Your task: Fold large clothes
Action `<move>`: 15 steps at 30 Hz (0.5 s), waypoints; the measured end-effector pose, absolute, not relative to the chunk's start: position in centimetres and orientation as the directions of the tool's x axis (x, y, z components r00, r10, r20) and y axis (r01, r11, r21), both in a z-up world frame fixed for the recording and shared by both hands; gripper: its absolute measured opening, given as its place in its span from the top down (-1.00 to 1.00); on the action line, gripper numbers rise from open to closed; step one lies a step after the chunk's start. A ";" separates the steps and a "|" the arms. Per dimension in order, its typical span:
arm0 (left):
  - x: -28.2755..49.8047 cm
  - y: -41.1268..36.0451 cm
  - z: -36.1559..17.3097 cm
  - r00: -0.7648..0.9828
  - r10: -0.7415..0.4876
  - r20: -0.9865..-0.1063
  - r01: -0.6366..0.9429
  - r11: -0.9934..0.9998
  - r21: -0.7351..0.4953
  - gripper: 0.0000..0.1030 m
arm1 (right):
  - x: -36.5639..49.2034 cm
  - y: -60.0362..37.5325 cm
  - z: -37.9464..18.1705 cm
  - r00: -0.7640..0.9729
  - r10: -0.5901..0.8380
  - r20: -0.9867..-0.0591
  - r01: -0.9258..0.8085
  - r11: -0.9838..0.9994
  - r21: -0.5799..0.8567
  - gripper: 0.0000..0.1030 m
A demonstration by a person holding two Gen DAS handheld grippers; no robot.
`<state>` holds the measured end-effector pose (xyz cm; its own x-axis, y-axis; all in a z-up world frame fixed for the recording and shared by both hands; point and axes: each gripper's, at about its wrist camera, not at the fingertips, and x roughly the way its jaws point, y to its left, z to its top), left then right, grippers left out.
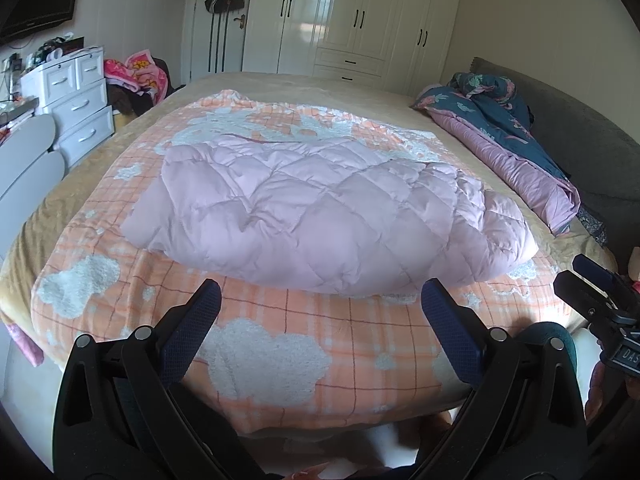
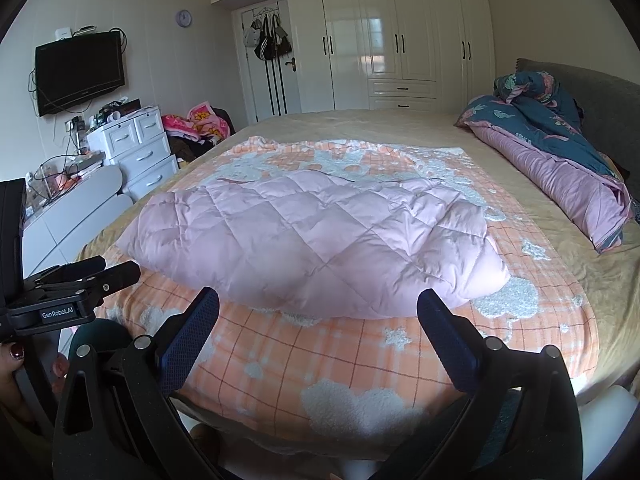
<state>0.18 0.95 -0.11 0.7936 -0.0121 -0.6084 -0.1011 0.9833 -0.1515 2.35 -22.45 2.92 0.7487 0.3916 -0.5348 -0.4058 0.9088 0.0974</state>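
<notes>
1 pink quilted coat (image 1: pixel 304 208) folded on 1 orange checked blanket (image 1: pixel 312 344), bed (image 2: pixel 400 124).
Left gripper (image 1: pixel 320 312) and right gripper (image 2: pixel 318 316) both gape wide, holding nothing (white wardrobe (image 2: pixel 384 40) behind).

A pale pink quilted puffer coat (image 1: pixel 312 208) lies folded into a thick, puffy bundle on the orange plaid blanket (image 1: pixel 320 344) with white clouds, across the middle of the bed (image 1: pixel 360 88), diamond stitching facing up.
</notes>
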 end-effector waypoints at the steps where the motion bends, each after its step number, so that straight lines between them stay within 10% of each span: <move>1: 0.2 1.0 -0.1 0.793 -0.012 -0.609 -0.101 0.984 -0.150 -0.82 | 2.3 -22.4 2.9 0.750 0.392 -0.533 -0.406 0.909 0.097 -0.92; 15: 0.1 1.3 0.1 0.792 -0.005 -0.611 -0.103 0.985 -0.141 -0.82 | 2.5 -22.4 2.9 0.749 0.394 -0.533 -0.408 0.908 0.097 -0.92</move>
<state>0.13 1.30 0.05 0.7915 -0.0048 -0.6111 -0.1030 0.9846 -0.1412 2.46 -22.44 2.95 0.7488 0.3936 -0.5332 -0.4081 0.9078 0.0970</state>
